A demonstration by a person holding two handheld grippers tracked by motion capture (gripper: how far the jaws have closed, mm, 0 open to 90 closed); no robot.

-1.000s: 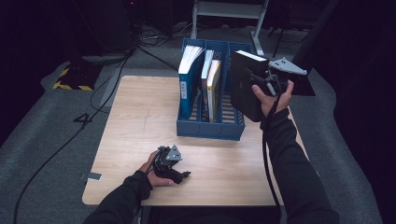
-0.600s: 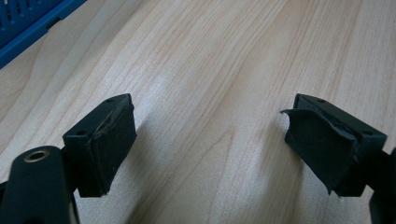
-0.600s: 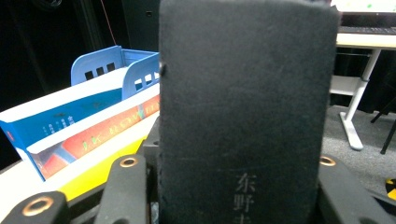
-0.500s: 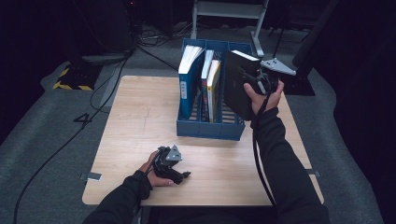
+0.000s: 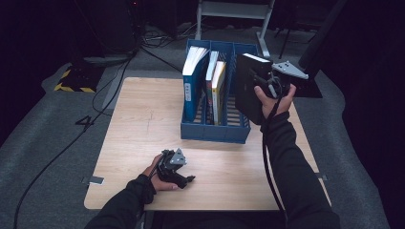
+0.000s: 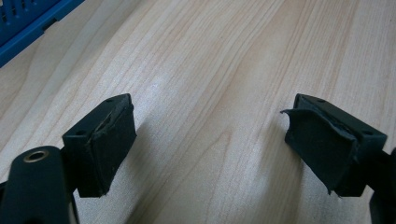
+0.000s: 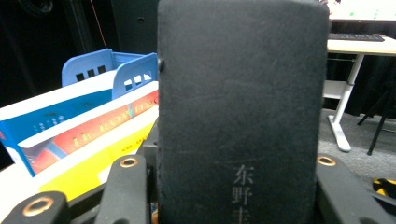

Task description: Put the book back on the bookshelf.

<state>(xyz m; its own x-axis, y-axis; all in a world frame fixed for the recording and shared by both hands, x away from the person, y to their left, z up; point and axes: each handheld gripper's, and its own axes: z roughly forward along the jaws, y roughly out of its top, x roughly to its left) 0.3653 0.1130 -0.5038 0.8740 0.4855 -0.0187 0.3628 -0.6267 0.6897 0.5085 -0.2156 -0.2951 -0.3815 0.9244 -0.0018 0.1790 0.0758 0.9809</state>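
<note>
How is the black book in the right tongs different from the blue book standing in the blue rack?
The black book is held off the rack by the right tongs, while the blue book stands in the blue rack's left slot. The black book's cover is dark and plain; the blue book's is bright with white pages showing. Both stand roughly upright.

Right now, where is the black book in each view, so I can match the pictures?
High view: black book, upper right, clamped by the right gripper at the blue rack's right end.
Left gripper view: not in it; rack corner top left.
Right gripper view: book centre, between the jaws.
Shared landmark: the blue rack.
</note>
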